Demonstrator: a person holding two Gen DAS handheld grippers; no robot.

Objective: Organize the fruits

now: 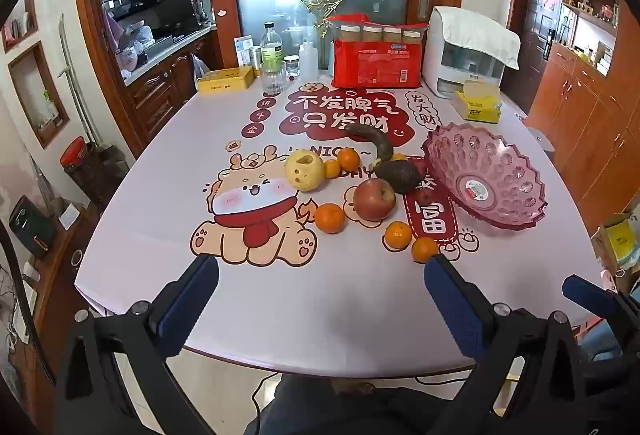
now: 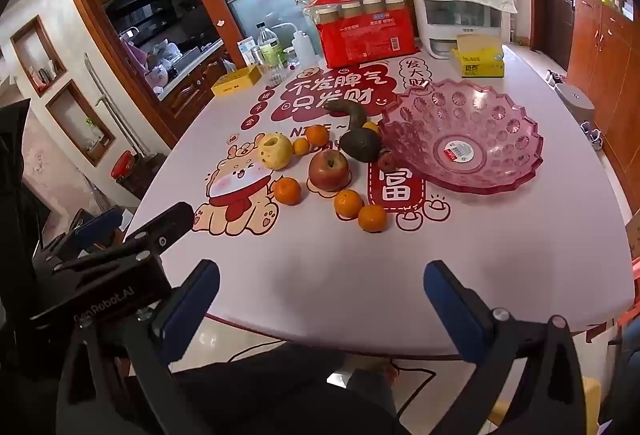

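Fruit lies loose on the printed tablecloth: a red apple [image 1: 374, 199] [image 2: 328, 170], a yellow pear [image 1: 304, 171] [image 2: 275, 151], a dark avocado [image 1: 399, 177] [image 2: 361, 145], a blackened banana [image 1: 372, 143] [image 2: 348, 112] and several small oranges [image 1: 329, 217] [image 2: 372, 217]. An empty pink plastic fruit bowl [image 1: 486, 175] [image 2: 460, 139] stands to their right. My left gripper [image 1: 322, 267] is open and empty over the near table edge. My right gripper [image 2: 322, 273] is open and empty, also at the near edge, right of the left one.
At the table's far end stand a red package with jars [image 1: 376, 65], a white appliance [image 1: 466, 51], a yellow tissue box [image 1: 478, 103], a yellow tin [image 1: 225, 79] and bottles [image 1: 272, 55]. Wooden cabinets [image 1: 592, 123] line the right wall.
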